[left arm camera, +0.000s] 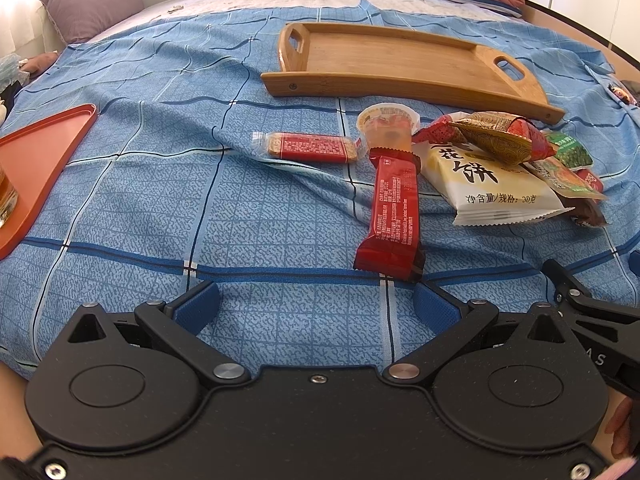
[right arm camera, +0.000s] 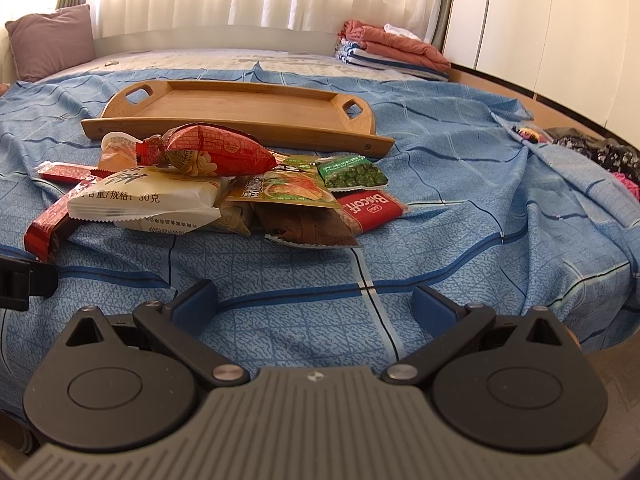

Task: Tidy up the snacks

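Observation:
A pile of snack packets lies on the blue checked bedsheet in front of an empty wooden tray (left arm camera: 400, 60) (right arm camera: 240, 104). In the left wrist view a long red bar (left arm camera: 394, 216) points at me, a second red bar (left arm camera: 312, 147) lies crosswise, and a jelly cup (left arm camera: 388, 126) and a white packet (left arm camera: 484, 180) sit beyond. The right wrist view shows the white packet (right arm camera: 148, 198), a red-gold bag (right arm camera: 216, 150), green peas (right arm camera: 354, 174) and a Biscoff packet (right arm camera: 370, 208). My left gripper (left arm camera: 318, 306) and right gripper (right arm camera: 316, 304) are both open and hold nothing, short of the pile.
An orange tray (left arm camera: 36, 160) holding a glass sits at the left. A mauve pillow (right arm camera: 48, 40) and folded blankets (right arm camera: 392, 52) lie at the bed's far side. Dark clothing (right arm camera: 600, 152) lies at the right. The other gripper's black arm (left arm camera: 592, 304) shows at the right edge.

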